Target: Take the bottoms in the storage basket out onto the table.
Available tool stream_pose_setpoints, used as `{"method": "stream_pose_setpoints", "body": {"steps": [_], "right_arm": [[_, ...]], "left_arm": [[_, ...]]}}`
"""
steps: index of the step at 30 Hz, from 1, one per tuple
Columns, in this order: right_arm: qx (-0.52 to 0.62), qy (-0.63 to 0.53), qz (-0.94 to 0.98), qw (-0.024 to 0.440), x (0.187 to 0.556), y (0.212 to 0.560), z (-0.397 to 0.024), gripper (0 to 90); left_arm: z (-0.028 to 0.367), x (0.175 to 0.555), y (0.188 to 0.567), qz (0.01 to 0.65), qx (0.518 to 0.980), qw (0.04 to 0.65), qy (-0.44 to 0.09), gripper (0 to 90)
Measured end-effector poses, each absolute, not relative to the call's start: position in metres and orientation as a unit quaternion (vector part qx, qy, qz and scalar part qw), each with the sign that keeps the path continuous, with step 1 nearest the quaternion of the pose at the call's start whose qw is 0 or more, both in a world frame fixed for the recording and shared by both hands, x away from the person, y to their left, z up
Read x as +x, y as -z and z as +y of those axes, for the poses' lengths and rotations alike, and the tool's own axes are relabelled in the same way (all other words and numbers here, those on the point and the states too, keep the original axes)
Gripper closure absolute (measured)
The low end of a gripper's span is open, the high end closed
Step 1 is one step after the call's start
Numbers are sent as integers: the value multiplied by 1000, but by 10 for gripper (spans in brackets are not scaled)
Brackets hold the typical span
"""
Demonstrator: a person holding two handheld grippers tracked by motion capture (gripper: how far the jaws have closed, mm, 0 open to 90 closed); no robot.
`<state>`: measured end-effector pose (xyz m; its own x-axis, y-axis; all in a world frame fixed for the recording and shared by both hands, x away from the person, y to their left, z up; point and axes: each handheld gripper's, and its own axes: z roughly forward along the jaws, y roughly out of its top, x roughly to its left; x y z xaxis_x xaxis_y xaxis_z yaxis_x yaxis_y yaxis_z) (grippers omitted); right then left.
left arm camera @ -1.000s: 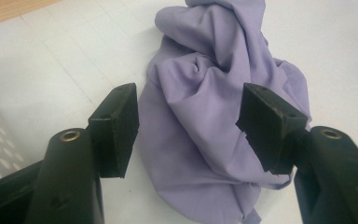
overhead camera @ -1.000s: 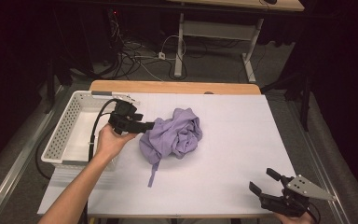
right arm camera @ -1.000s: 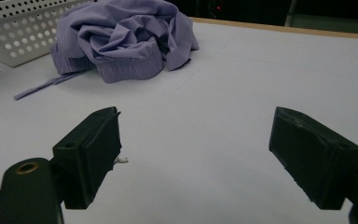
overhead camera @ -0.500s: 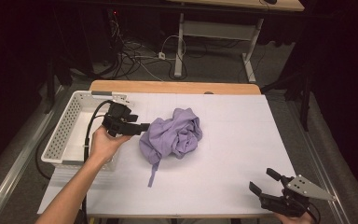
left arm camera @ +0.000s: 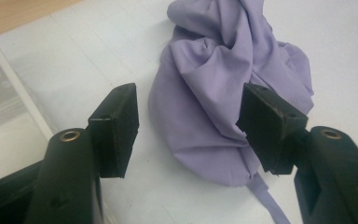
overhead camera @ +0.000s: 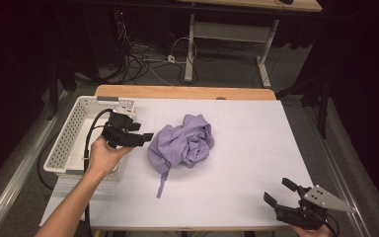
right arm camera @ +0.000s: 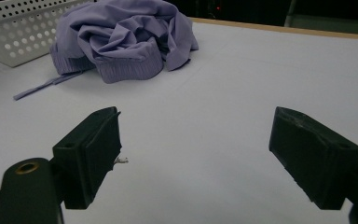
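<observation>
Behind garment (right arm camera: 121, 42), basket (right arm camera: 23, 32) part-hidden

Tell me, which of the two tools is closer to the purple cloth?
The left tool, beside the white basket, almost at the cloth. The right tool sits far off at the table's near corner.

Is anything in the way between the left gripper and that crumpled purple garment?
Nothing visible. The left gripper points with open jaws at the crumpled purple garment, with bare white table cover between them.

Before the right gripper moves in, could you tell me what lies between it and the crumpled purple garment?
Nothing: in the right gripper view, bare white table cover stretches from the open right gripper to the purple garment.
</observation>
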<state>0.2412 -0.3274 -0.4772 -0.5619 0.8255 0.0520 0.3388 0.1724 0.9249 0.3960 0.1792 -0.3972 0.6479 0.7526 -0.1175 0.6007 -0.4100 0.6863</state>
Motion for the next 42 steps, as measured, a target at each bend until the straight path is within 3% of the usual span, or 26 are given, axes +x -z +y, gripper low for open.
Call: {"method": "stream_pose_setpoints", "body": {"steps": [42], "right_arm": [[403,-503,726,242,242,477,-328,173]], "left_arm": [[227,360,399,420,806,399,-123,340]]}}
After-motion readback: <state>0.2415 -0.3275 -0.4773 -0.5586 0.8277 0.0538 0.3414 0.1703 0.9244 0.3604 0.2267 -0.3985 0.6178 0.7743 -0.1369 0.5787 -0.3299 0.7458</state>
